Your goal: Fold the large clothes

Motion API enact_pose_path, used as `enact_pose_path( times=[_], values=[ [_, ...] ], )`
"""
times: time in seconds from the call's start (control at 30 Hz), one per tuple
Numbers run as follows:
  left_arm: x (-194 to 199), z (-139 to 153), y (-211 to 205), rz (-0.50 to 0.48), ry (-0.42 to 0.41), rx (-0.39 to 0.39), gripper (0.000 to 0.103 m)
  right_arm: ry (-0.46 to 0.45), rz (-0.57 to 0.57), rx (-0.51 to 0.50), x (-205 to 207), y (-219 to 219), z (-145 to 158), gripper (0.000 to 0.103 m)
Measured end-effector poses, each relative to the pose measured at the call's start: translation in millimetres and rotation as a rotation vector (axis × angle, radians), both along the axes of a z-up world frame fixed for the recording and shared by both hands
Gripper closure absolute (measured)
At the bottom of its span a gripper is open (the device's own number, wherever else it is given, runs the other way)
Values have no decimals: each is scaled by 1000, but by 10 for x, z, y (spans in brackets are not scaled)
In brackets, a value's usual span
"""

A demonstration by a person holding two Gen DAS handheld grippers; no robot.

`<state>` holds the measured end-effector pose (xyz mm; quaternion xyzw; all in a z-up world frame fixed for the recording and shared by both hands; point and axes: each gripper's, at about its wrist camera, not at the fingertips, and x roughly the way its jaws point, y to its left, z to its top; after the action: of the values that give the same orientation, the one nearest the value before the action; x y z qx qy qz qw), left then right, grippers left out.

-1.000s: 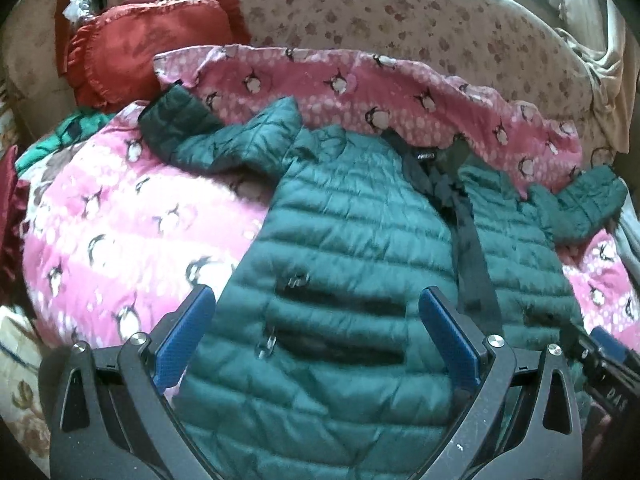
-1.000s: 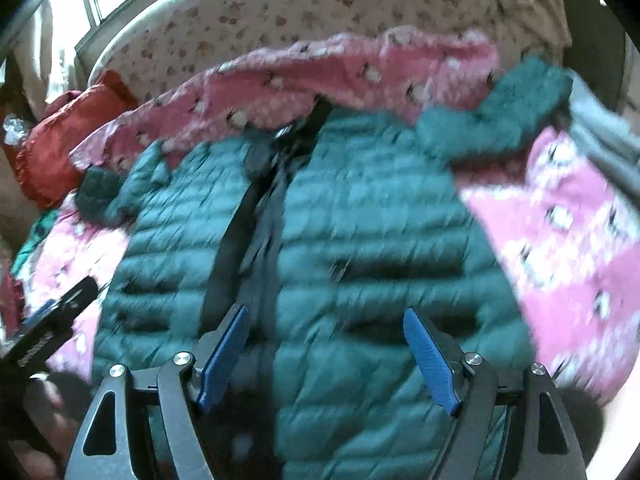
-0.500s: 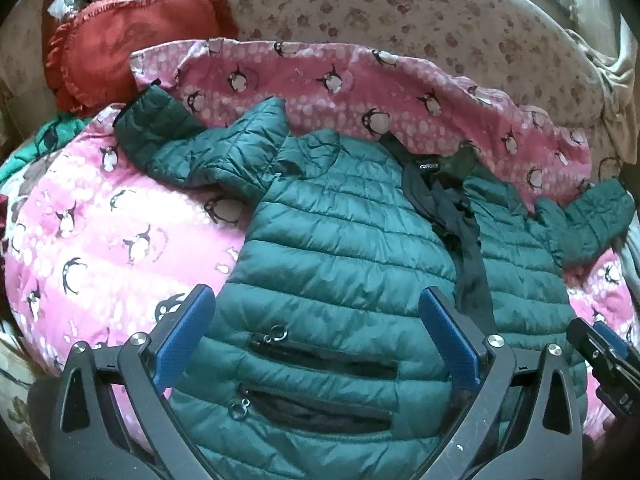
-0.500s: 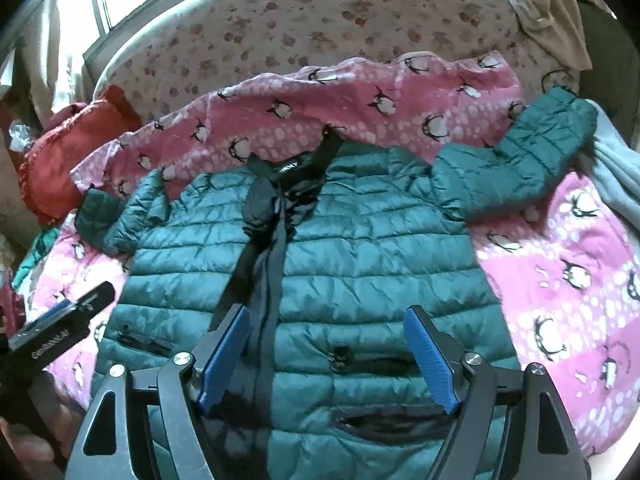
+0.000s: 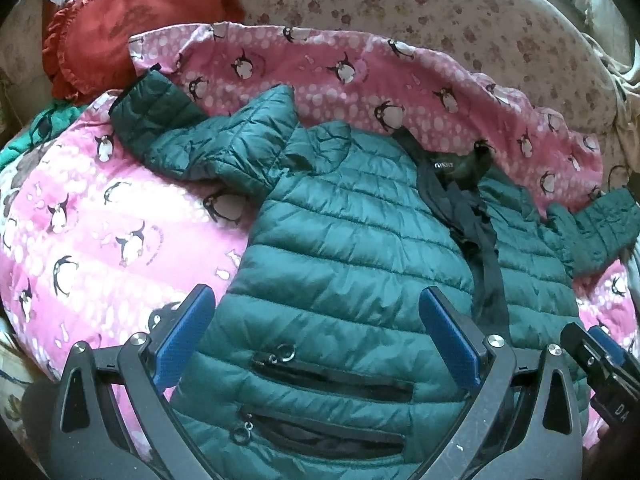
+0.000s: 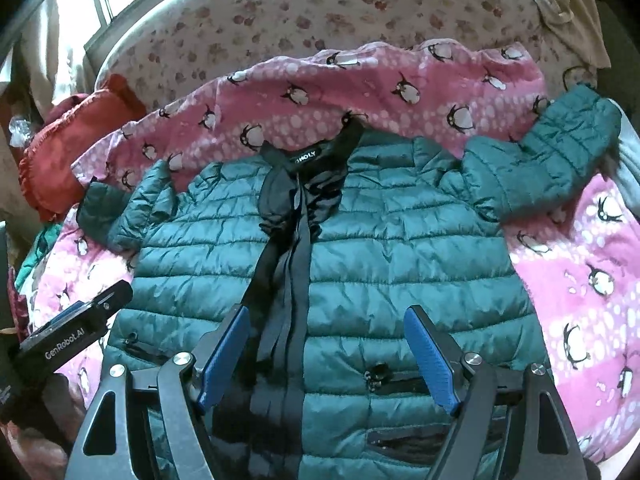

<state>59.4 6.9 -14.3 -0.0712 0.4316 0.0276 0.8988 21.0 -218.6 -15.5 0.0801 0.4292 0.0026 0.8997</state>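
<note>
Hovering wide-open grippers (image 5: 316, 332) (image 6: 328, 356), empty, above jacket (image 5: 340, 248)

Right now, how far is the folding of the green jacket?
Done: the green jacket lies spread flat, front up, on the penguin blanket, sleeves out to both sides. In hand: nothing; the left hand-held gripper and right hand-held gripper hover open above its lower part. Left: every fold; no sleeve or side is turned in yet.

The jacket (image 5: 352, 248) lies spread flat on the penguin blanket (image 5: 100, 216), leaving bare blanket on both sides of it. A red cushion (image 5: 120, 36) blocks the far left corner, and the flowered backrest (image 6: 320, 12) closes off the rear.
</note>
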Motion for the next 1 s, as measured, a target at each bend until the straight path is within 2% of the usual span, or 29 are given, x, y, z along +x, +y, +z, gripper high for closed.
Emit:
enact_pose_path(
  times=[0.17, 0.37, 1.0],
  values=[
    [58, 10, 29, 8, 2, -19, 1, 0, -4, -26, 87, 38, 32, 25],
    [105, 28, 29, 4, -1, 13, 1, 15, 1, -52, 177, 81, 18, 25],
    [342, 31, 118, 5, 11, 53, 1, 35, -32, 14, 523, 18, 14, 25]
  ],
)
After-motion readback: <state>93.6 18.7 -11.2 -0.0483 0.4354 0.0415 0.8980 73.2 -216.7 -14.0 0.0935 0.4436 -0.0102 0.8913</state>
